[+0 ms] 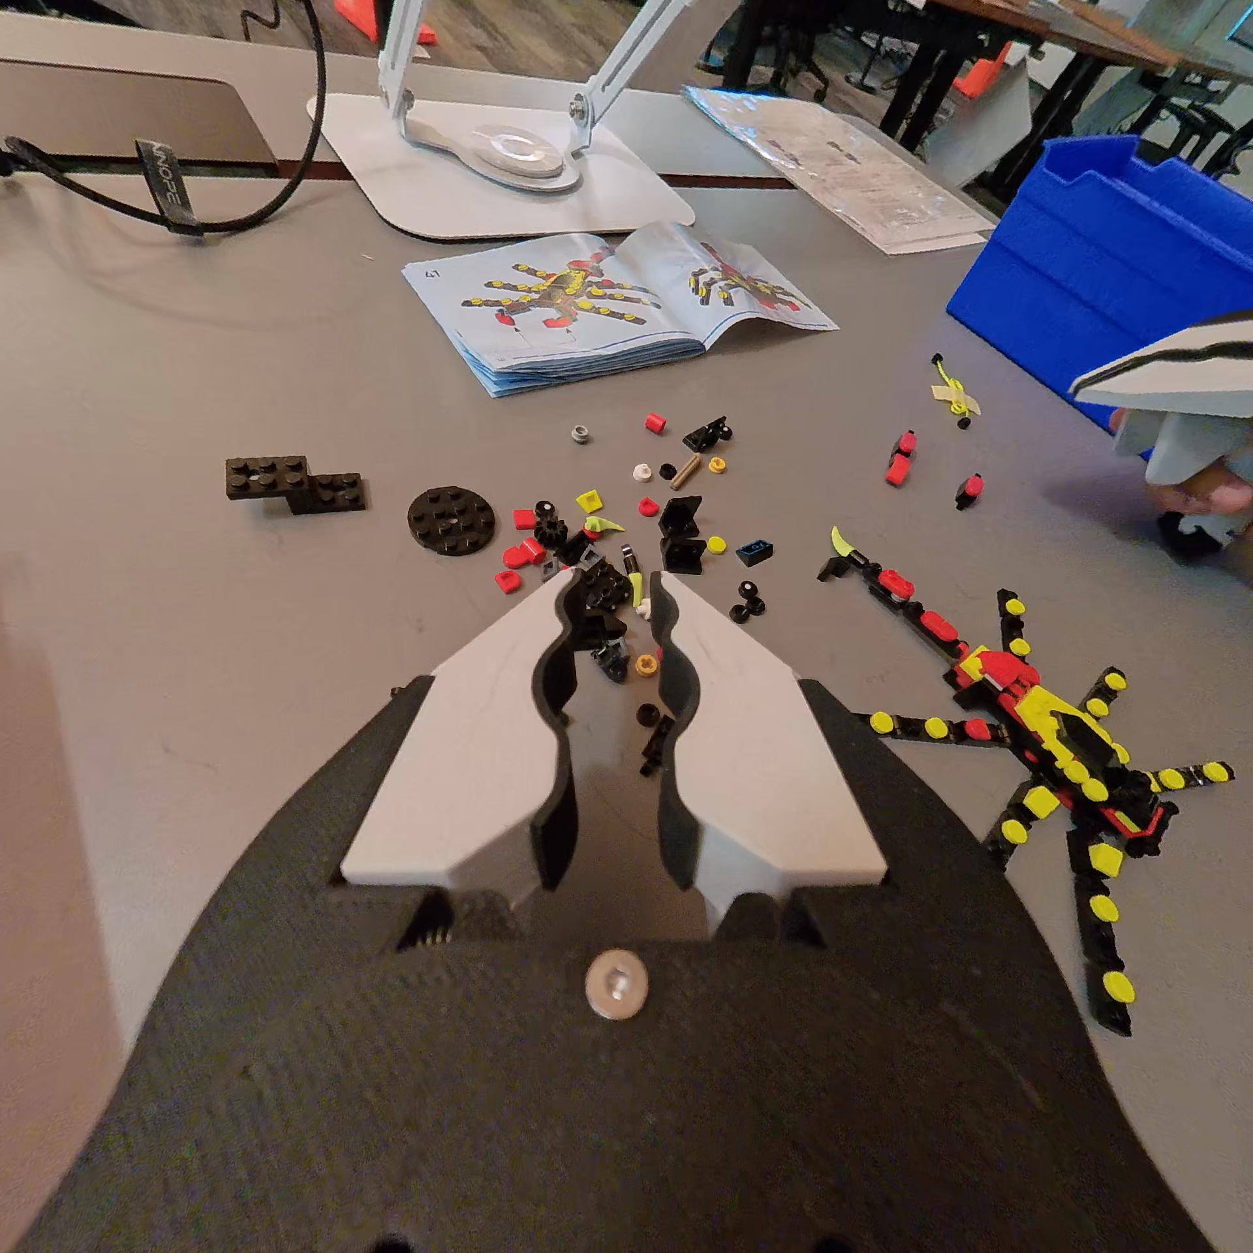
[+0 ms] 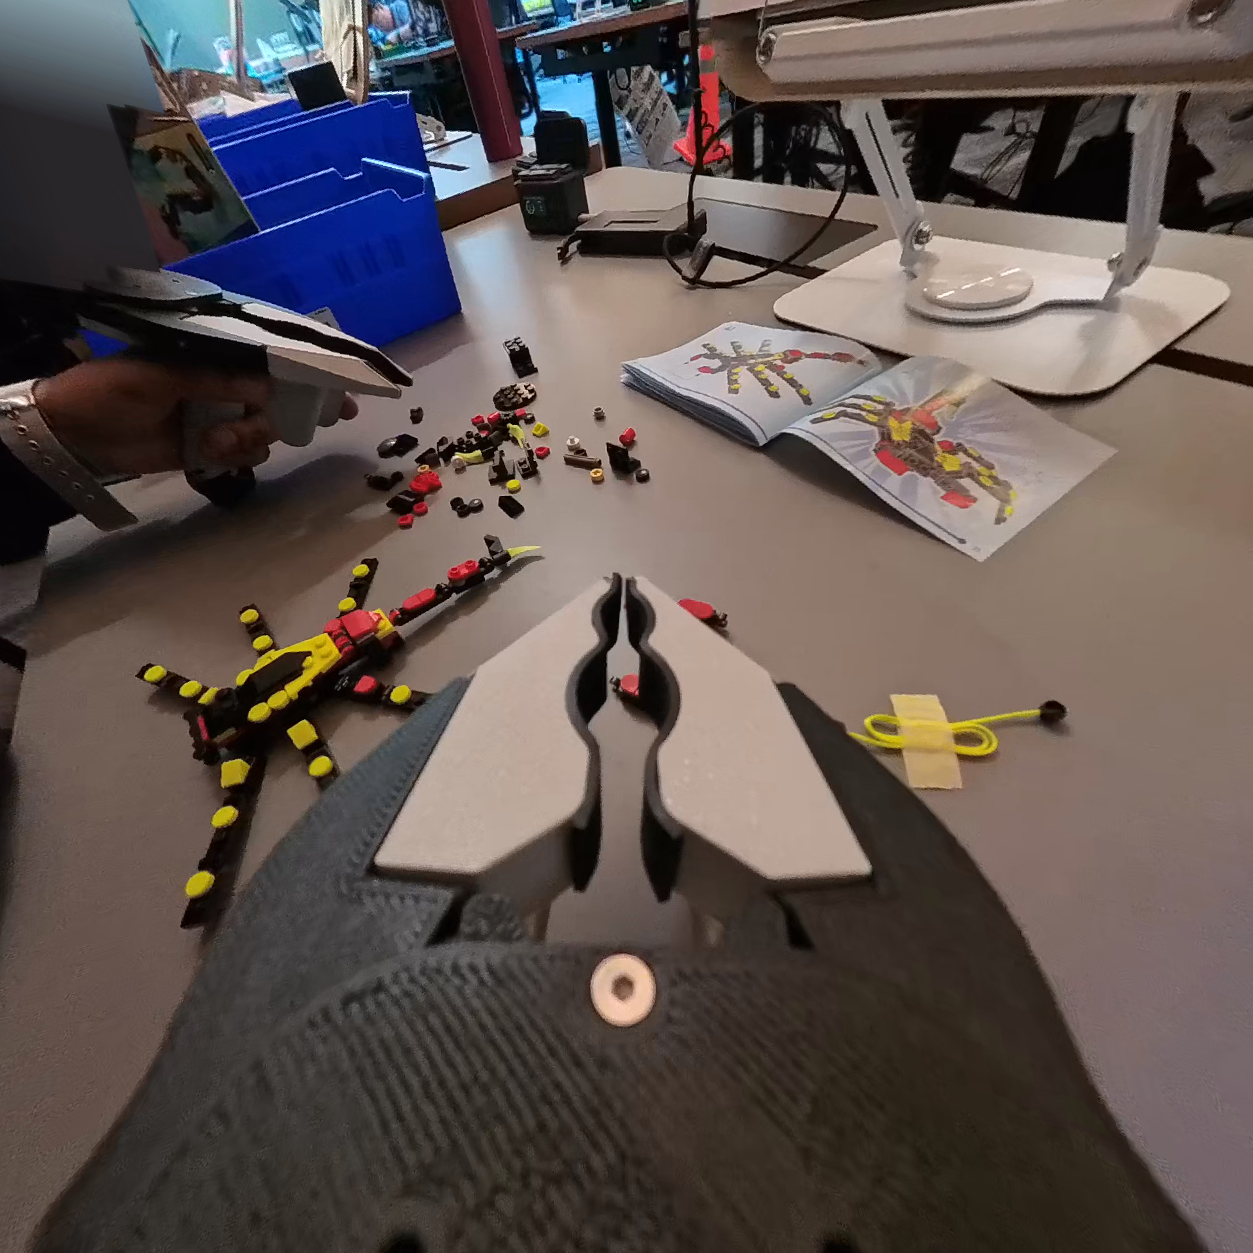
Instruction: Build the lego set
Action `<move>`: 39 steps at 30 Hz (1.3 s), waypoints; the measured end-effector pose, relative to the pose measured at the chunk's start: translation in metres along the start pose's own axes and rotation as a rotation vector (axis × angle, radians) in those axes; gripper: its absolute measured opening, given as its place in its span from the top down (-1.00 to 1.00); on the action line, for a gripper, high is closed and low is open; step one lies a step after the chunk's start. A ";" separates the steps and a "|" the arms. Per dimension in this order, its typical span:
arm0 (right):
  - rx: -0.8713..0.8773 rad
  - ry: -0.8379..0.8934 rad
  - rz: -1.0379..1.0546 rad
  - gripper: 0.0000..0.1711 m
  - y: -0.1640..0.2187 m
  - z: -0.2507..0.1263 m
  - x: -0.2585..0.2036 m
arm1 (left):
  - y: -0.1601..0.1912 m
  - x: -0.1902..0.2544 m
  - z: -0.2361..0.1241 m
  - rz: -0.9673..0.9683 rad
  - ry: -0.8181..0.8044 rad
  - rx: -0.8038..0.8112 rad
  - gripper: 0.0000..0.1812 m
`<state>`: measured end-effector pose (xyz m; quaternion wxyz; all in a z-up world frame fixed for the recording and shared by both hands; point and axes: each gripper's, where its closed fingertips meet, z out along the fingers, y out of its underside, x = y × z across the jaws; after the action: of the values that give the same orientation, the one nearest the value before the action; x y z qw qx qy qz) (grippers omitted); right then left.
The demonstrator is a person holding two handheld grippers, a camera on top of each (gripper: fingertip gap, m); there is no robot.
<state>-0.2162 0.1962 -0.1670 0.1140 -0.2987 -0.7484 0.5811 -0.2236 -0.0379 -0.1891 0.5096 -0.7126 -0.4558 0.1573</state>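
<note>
A part-built black, red and yellow scorpion model (image 1: 1037,732) lies on the grey table to the right of my left gripper (image 1: 613,580). That gripper is open and empty, its tips low over a pile of small loose pieces (image 1: 610,542). My right gripper (image 2: 622,583) is shut with nothing between its fingers. It hovers just right of the model (image 2: 305,671). A small red piece (image 2: 630,685) lies on the table beneath it and another (image 2: 702,610) lies beside its right finger. The left gripper (image 2: 400,383), held by a hand, shows above the pile (image 2: 488,454).
An open instruction booklet (image 1: 610,305) lies behind the pile. Joined black plates (image 1: 291,485) and a round black plate (image 1: 451,521) lie to the left. Blue bins (image 2: 339,224) stand at one side and a white stand base (image 2: 1003,319) at the back. A taped yellow string (image 2: 929,736) lies nearby. Spacing between my two grippers at the tips: around 25 cm. The model (image 2: 305,671) sits 15 cm or so from the ends of my right fingers. It is also in sight in the left wrist view (image 1: 1065,712).
</note>
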 end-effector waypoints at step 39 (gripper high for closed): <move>-0.004 0.079 0.153 0.88 -0.005 -0.046 -0.022 | 0.009 0.155 0.125 0.358 0.230 -0.391 0.60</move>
<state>-0.1769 0.2195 -0.1446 0.0981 -0.3777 -0.7195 0.5745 -0.2226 0.1600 -0.2132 0.3751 -0.8796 -0.2836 0.0721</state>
